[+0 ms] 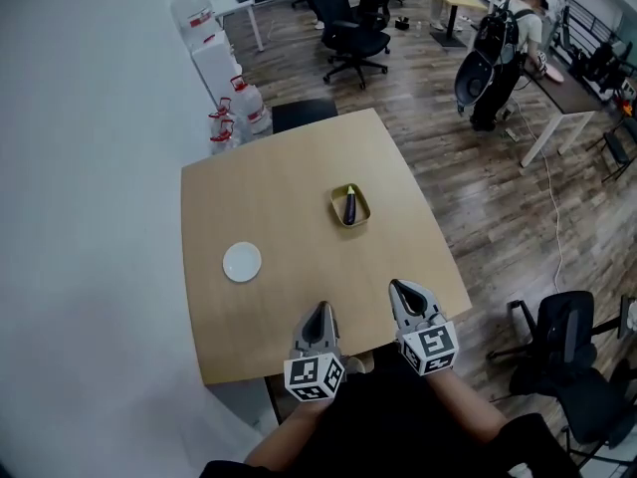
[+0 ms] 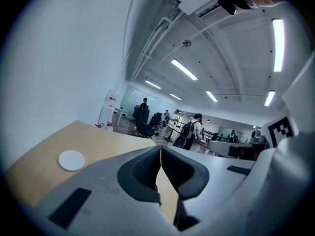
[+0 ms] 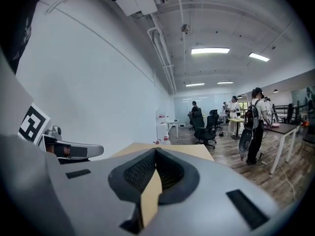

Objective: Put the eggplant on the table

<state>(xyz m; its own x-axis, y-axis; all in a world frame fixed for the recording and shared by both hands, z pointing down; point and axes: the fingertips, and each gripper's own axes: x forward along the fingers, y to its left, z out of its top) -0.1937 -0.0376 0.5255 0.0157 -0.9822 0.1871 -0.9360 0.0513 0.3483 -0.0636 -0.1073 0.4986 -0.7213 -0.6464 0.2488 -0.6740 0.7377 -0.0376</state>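
The left gripper [image 1: 320, 307] hangs over the near edge of the table [image 1: 249, 187], and its own view shows the two dark pads pressed together tip to tip with only the tabletop showing below them [image 2: 161, 149]. The right gripper [image 1: 401, 287] sits just to its right, slightly farther in, and its jaws are likewise closed on themselves [image 3: 155, 150]. Each gripper carries a cube [image 1: 315, 376] of black-and-white square patterns (patterns only, no letters). Beyond the right gripper, towards the middle right of the table, stands a small yellow tray [image 1: 336, 213], and the dark eggplant [image 1: 350, 206] lies lengthwise inside it, well apart from both grippers. To the left, nearer the left gripper, a white plate [image 1: 242, 262] lies flat on the wood; it also shows at the left of the left gripper view [image 2: 72, 160]. Past the far left corner of the table, clear water jugs [image 1: 247, 100] with red caps stand on the floor against white boxes [image 1: 214, 58]; any labels on them are too small to read. A black chair [image 1: 304, 114] is pushed up to the far edge. Farther off on the right a person [image 1: 513, 28] with a backpack stands at another desk.
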